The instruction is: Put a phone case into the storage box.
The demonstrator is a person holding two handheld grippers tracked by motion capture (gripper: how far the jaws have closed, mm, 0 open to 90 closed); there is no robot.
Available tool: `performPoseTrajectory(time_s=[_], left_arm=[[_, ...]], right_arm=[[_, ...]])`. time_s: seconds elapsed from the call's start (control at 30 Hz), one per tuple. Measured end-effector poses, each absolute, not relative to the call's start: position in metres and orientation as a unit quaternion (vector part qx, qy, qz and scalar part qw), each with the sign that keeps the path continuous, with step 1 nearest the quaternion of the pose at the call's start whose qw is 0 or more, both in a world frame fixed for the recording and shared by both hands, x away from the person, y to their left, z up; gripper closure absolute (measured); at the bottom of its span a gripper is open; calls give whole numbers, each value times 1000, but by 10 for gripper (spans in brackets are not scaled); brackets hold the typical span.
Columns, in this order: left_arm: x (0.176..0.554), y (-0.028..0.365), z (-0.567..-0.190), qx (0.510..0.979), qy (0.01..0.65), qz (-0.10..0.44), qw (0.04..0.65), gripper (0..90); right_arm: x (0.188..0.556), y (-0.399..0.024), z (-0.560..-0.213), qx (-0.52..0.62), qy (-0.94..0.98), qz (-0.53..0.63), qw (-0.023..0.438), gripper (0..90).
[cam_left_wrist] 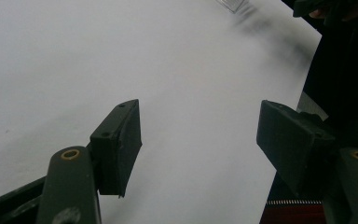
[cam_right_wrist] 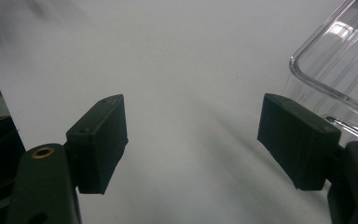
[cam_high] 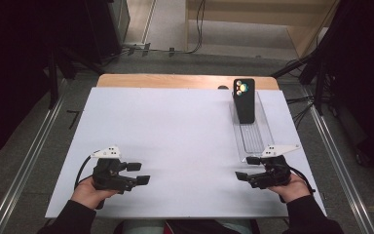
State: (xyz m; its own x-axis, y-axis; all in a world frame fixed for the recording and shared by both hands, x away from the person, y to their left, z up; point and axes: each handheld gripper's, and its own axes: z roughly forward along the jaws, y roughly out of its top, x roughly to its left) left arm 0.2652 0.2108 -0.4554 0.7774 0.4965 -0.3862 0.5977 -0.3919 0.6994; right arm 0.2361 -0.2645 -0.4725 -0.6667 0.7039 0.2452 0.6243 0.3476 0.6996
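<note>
The right gripper (cam_high: pixel 247 169) rests at the near right of the white board (cam_high: pixel 175 141), with its jaws spread and nothing between them. Just past it lies the near end of a clear tray (cam_high: pixel 253 141), and the right gripper view shows the tray's rounded corner (cam_right_wrist: pixel 335 70) close to one jaw. The phone (cam_high: pixel 244 100) stands up at the far end of this tray, leaning back a bit, with its dark back and camera rings facing the person. The left gripper (cam_high: pixel 137 173) sits at the near left, well apart from the phone, and its jaws are spread and empty too. The phone looks stiff and flat, a bit heavy for its size, and probably smooth and slippery. It could tip or slide if it is bumped near the top. The best place to hold it looks like its two long side edges, around the middle, with the pads squeezing firmly but not hard. The tray seems light and may slide, so the other gripper could steady it.
</note>
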Motion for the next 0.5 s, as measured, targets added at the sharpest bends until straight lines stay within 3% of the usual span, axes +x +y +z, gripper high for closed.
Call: performPoseTrajectory(time_s=[0.5], left_arm=[[265, 211, -456, 832, 329, -58, 443, 314]], right_arm=[[237, -267, -473, 406, 817, 406, 55, 223]])
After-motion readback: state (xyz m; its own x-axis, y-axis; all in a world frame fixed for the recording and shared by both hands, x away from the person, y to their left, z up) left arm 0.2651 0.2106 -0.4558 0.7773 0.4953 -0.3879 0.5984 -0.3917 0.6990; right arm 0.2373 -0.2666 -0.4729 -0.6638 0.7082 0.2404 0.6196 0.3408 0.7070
